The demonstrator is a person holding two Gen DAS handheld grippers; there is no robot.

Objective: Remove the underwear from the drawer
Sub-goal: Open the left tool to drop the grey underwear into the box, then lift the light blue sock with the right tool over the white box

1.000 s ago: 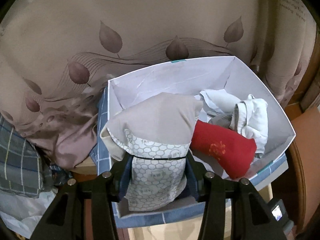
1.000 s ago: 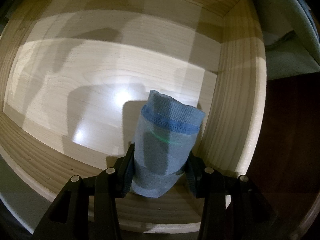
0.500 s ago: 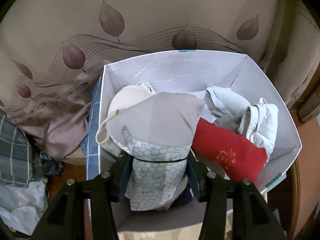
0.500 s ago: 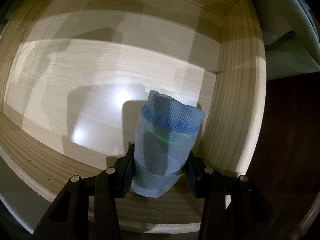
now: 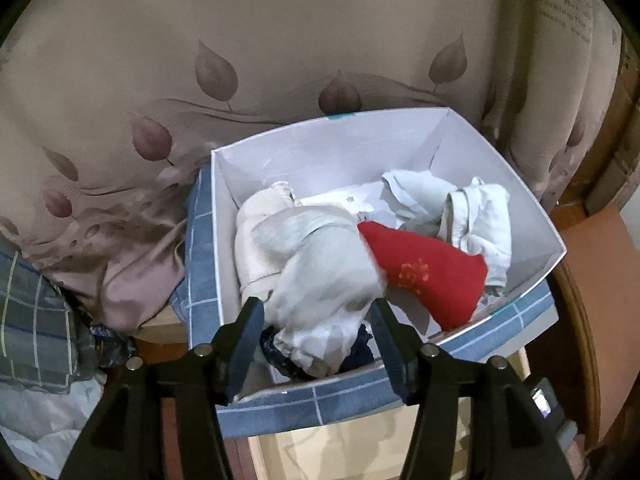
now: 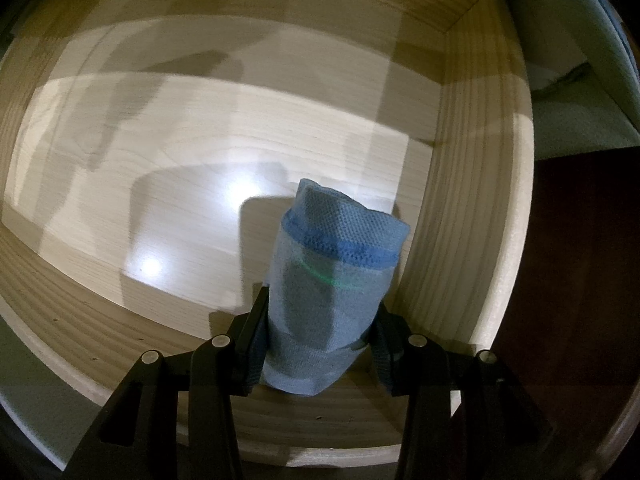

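The left gripper point(image 5: 318, 330) has its black arms and blue pads spread wide, and its jaws are opening. A soft grey-white pair of underwear point(image 5: 324, 276) sits between them, blurry, with the pads not pressing on it; it lies in the white cardboard box with a blue checked outside point(image 5: 320, 148). Beside it in the box is a cream rolled cloth point(image 5: 256, 232) on the left and a bright red rolled cloth with an orange mark point(image 5: 424, 268) on the right, touching it. Behind the red one lie crumpled white and pale blue cloths point(image 5: 476, 216). Something dark blue peeks out under the grey-white pair, but it is too hidden to tell what it is. Behind the box hangs a shiny tan sheet with brown leaf shapes point(image 5: 216, 68), and a grey checked cloth point(image 5: 36, 332) is cut off at the left edge. The right gripper point(image 6: 316, 344) points down into a pale wooden drawer point(image 6: 476, 216) with smooth, striped grain. Its pads squeeze a rolled blue underwear with a bumpy knit and a darker blue band point(image 6: 332, 280), which stands upright near the drawer's right wall. A thin green line crosses the roll. The drawer floor shines with two bright light spots and grey shadows. The roll's bottom end is hidden by the gripper.
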